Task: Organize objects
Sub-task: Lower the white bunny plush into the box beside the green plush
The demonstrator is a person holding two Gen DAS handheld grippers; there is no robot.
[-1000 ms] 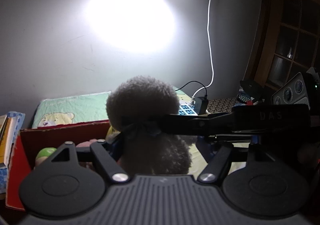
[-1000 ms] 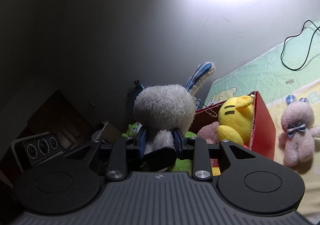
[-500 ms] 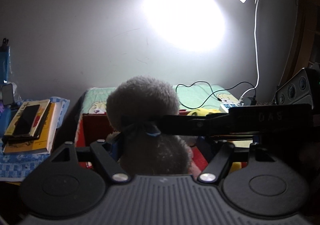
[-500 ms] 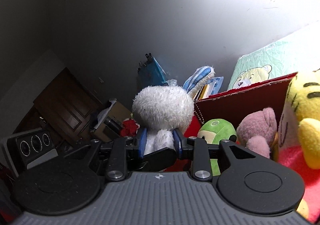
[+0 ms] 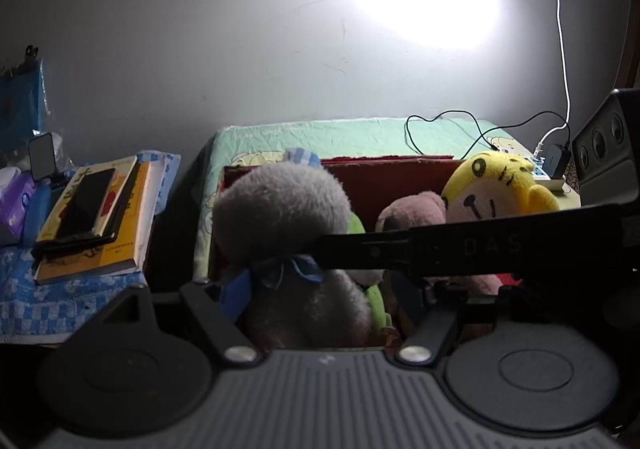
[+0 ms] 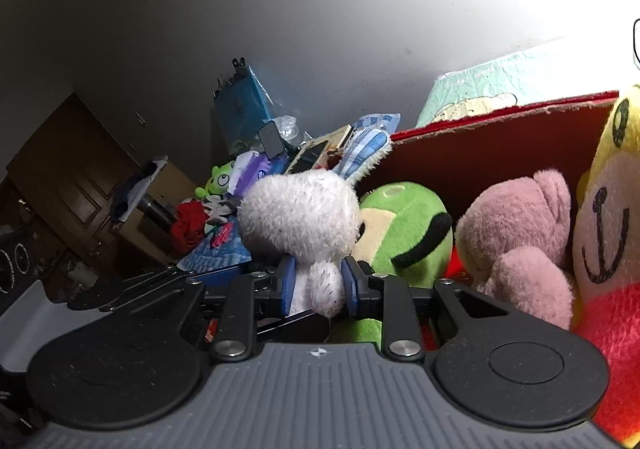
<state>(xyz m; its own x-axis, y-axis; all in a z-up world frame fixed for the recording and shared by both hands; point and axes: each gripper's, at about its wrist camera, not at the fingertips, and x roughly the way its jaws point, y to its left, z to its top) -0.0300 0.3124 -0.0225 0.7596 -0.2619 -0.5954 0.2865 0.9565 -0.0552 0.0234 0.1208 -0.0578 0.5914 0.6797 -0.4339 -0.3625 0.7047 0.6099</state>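
Both grippers hold one white plush bunny (image 6: 300, 213) with a blue-striped ear and a blue bow (image 5: 296, 267). My right gripper (image 6: 317, 285) is shut on its body. My left gripper (image 5: 316, 285) is shut on the same bunny (image 5: 280, 217) from the other side; its right finger is hidden behind the other gripper. The bunny hangs over the left end of a red cardboard box (image 6: 480, 153) that holds a green frog plush (image 6: 404, 225), a pink bear plush (image 6: 516, 233) and a yellow tiger plush (image 5: 496, 185).
The box (image 5: 380, 177) sits on a green bedspread (image 5: 340, 137). Books with a phone on top (image 5: 88, 209) lie on a blue checked cloth to the left. A black cable and charger (image 5: 556, 161) lie at the back right. Clutter (image 6: 240, 177) stands left of the box.
Both grippers have carried the bunny closer to and down over the box. The plush toys inside now show larger, and the books have come further into the left wrist view.
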